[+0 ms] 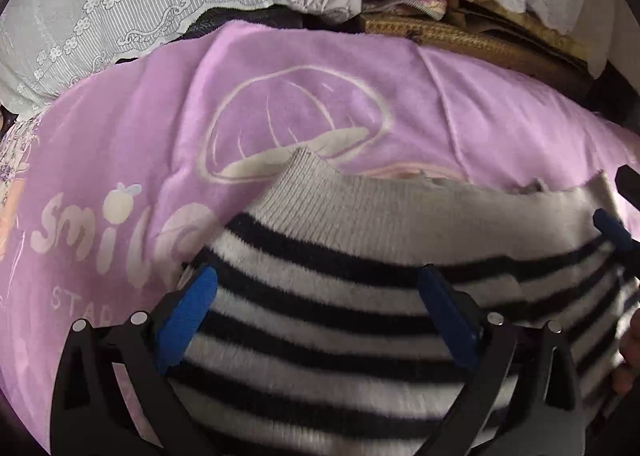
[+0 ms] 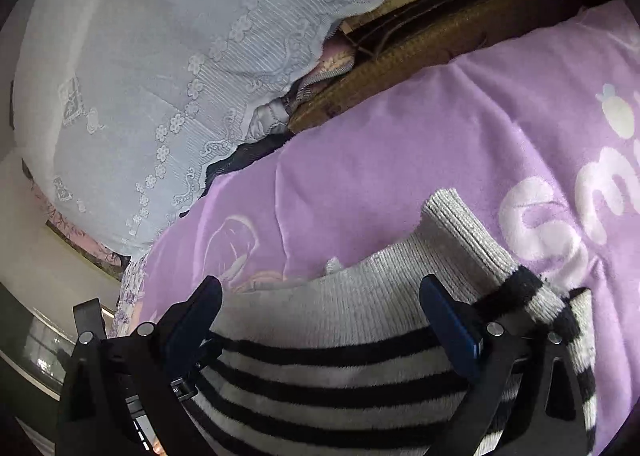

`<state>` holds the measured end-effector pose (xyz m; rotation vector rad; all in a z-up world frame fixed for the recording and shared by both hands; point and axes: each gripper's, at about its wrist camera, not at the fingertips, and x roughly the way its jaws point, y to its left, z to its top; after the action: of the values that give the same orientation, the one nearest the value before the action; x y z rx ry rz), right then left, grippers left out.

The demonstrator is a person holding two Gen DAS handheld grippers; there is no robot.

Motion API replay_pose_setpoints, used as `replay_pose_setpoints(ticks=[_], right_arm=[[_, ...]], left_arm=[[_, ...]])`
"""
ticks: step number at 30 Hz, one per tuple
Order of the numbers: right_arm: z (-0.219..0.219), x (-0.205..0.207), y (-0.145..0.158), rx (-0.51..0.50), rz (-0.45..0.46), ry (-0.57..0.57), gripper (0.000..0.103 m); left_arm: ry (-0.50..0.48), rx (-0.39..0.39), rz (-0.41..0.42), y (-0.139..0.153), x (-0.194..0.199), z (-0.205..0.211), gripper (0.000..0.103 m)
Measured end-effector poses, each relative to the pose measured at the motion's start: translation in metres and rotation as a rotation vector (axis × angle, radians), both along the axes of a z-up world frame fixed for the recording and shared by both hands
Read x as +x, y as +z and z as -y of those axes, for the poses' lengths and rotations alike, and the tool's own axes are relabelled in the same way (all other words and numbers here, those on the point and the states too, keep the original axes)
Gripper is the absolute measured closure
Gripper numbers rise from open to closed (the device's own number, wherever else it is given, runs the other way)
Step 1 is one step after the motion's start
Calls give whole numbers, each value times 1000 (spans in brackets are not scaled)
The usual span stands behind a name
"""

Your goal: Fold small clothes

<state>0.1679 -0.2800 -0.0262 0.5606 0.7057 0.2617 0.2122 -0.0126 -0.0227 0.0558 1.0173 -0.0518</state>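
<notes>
A small black-and-white striped knit garment (image 1: 328, 296) with a grey ribbed band (image 1: 400, 212) lies on a purple blanket (image 1: 140, 144). My left gripper (image 1: 320, 280) is open, its blue fingers spread wide above the striped fabric. The right gripper's blue fingertip (image 1: 612, 230) shows at the garment's right edge in the left wrist view. In the right wrist view the same garment (image 2: 320, 376) lies under my right gripper (image 2: 320, 288), which is open over the grey ribbed band (image 2: 360, 296). A ribbed cuff (image 2: 460, 224) sticks up beside it.
The purple blanket (image 2: 400, 136) carries a white "smile" print (image 1: 120, 232) and a mushroom drawing (image 1: 296, 128). A pale lace cloth (image 2: 160, 76) and a brown woven mat (image 1: 460, 40) lie behind it. A person's hand (image 1: 630, 352) shows at the right edge.
</notes>
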Motion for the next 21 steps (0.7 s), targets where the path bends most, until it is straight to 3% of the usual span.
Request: replay_pose_setpoints(ticks=[4, 8, 10, 11, 12, 18, 21], right_arm=[[-31, -33, 27, -25, 61, 170, 4], [-57, -55, 13, -32, 3, 308, 4], [-58, -61, -15, -60, -77, 306, 4], [-58, -65, -25, -72, -76, 315, 4], [-59, -73, -25, -105, -14, 326, 4], [-65, -131, 6, -334, 77, 255, 4], [-52, -158, 6, -489, 99, 137, 4]], left_arm=[[-91, -62, 48, 21, -27, 6, 5], [-117, -4, -12, -3, -40, 11, 5], [-117, 10, -8, -18, -50, 7, 4], [-124, 23, 27, -18, -58, 6, 4], [-128, 44, 35, -18, -62, 8, 4], [-69, 42, 67, 1, -92, 0, 5], [-30, 25, 98, 14, -114, -7, 5]])
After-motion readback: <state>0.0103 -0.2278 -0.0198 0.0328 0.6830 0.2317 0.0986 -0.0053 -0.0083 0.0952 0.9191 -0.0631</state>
